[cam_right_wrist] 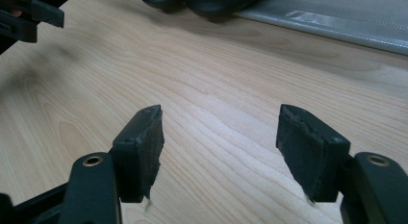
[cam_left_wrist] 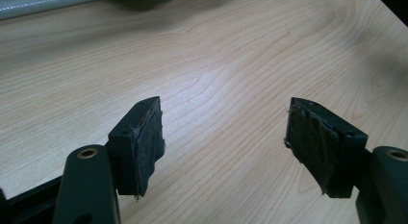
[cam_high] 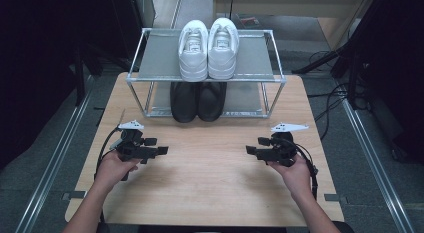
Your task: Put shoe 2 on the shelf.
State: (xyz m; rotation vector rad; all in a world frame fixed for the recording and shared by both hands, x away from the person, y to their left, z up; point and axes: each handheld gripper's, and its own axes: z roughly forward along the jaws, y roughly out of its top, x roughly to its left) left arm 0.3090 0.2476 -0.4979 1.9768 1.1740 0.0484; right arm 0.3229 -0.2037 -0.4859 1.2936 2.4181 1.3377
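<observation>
As seen from above, nearest first:

Hands: two, one around each tool at the near part of the worktop (cam_high: 210,168), well apart from each other.
Left gripper (cam_high: 161,151): one, low over the bare wood, pointing inward; in its own view (cam_left_wrist: 223,137) the jaws stood wide apart with nothing between them.
Right gripper (cam_high: 250,150): one, mirroring the other; in its own view (cam_right_wrist: 219,140) the jaws also gaped wide and held nothing.
Rack (cam_high: 150,58): one, a metal frame with two grey shelves, standing at the far end of the worktop.
Black shoes (cam_high: 197,100): two, a pair side by side on the lower shelf, touching, toes toward the person, dark and smooth; nearest to the grippers yet apart from both.
White sneakers (cam_high: 207,48): two, a pair side by side on the upper shelf, laced, toes toward the person.
</observation>
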